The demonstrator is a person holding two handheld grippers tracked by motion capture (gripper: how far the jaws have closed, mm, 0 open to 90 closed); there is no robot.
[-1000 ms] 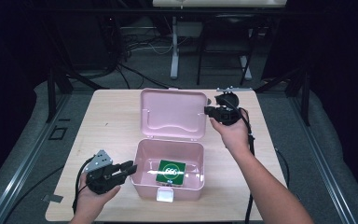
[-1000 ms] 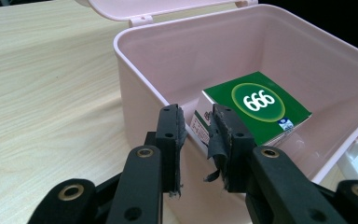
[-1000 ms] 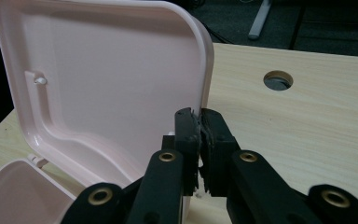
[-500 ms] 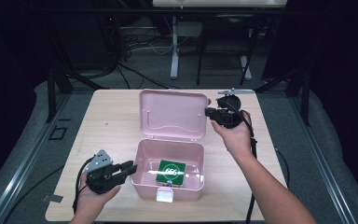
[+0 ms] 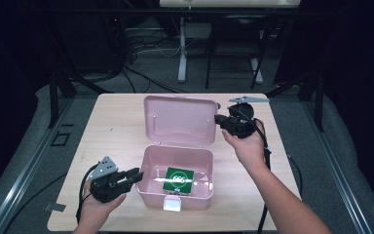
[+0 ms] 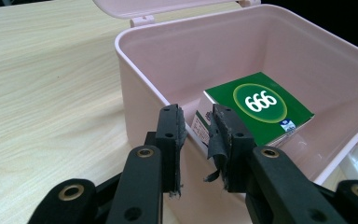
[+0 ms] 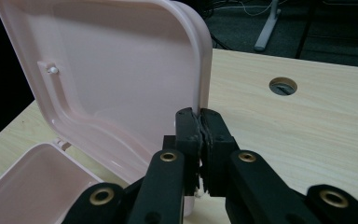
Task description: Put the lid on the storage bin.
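Right gripper [image 7: 200, 122]: jaws clenched on the right-hand edge of the lid [image 7: 121, 70] of the pink box [image 5: 176, 175], the thin rim pinched between the pads; the lid stands raised, tilted back from its hinge at the far side of the box. In the high view the right gripper [image 5: 222, 120] sits at the lid's [image 5: 179, 119] right edge, with the hand [image 5: 247, 144] behind it. Left gripper [image 6: 196, 122]: jaws part-way apart and straddling the near-left wall of the box [image 6: 135, 79], one jaw outside, one inside; whether the pads press the wall I cannot tell. Just past the inner jaw, inside the box, lies a green carton [image 6: 256, 107] marked 666, flat on the floor, close to the jaw but not between the pads. High view: left gripper [image 5: 132, 175] at the box's left wall, green carton [image 5: 178, 179] right of centre in the box. Box stands on the wooden counter [image 5: 117, 131], towards its near edge. A round cable hole [image 7: 283, 86] shows in the counter beyond the lid.
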